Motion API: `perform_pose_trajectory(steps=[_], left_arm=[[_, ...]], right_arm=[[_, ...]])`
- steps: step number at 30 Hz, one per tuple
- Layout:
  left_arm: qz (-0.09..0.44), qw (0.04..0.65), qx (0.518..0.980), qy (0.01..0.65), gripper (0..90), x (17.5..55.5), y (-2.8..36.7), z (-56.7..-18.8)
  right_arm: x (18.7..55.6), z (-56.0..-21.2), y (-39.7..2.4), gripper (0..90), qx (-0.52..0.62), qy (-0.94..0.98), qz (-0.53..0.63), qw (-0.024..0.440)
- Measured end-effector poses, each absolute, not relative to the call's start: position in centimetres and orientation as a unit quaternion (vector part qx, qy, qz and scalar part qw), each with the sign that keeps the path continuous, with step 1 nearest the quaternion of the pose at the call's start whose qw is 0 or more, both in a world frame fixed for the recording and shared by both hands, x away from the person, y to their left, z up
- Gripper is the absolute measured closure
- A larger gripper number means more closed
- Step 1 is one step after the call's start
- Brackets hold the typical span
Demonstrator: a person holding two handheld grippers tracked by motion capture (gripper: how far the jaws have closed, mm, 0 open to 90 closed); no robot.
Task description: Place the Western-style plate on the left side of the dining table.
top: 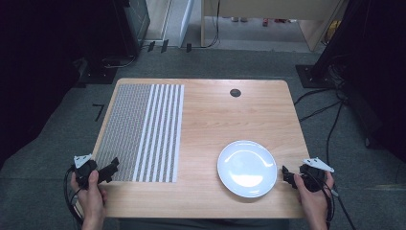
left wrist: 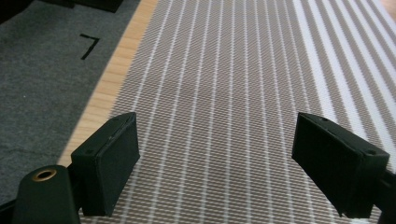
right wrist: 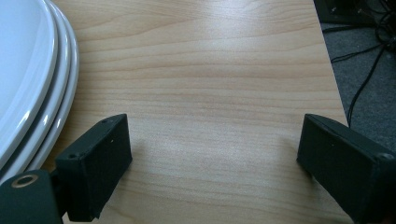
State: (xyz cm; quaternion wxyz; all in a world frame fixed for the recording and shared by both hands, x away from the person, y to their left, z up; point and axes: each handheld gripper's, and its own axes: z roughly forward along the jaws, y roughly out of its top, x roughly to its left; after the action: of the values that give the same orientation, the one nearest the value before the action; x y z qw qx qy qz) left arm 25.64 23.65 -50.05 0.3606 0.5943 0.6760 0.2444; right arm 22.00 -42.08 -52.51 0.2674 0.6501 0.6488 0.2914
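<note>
A white plate [top: 247, 168] lies on the wooden table [top: 225, 115] at the front right; in the right gripper view its stacked rims [right wrist: 42, 93] look like more than one plate. A grey-and-white striped placemat [top: 143, 132] covers the table's left side. My left gripper [top: 111, 169] is held over the mat's front left corner, open and empty, with the mat weave [left wrist: 219, 102] between its jaws. My right gripper [top: 287, 176] sits just right of the plate near the table's right edge, open over bare wood [right wrist: 210, 116].
A small round black grommet [top: 235, 93] sits in the table near its far edge. Cables [top: 330, 124] trail over the grey carpet to the right. Dark equipment stands at the far left, and a wooden desk stands beyond the table.
</note>
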Motion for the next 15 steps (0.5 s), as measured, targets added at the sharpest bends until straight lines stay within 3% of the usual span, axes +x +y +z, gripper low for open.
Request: perform_pose_trajectory(steps=[3, 15], left_arm=[[0.248, 0.364, 0.606, 0.662, 15.1, 25.6, 22.0, -49.6], [0.255, 0.393, 0.637, 0.612, 15.0, 25.6, 17.8, -48.3]], right_arm=[[22.1, -52.4, -42.1, 14.5, 0.65, 0.644, 0.295, 0.277], [22.1, -51.9, -41.9, 15.1, 0.646, 0.636, 0.317, 0.28]])
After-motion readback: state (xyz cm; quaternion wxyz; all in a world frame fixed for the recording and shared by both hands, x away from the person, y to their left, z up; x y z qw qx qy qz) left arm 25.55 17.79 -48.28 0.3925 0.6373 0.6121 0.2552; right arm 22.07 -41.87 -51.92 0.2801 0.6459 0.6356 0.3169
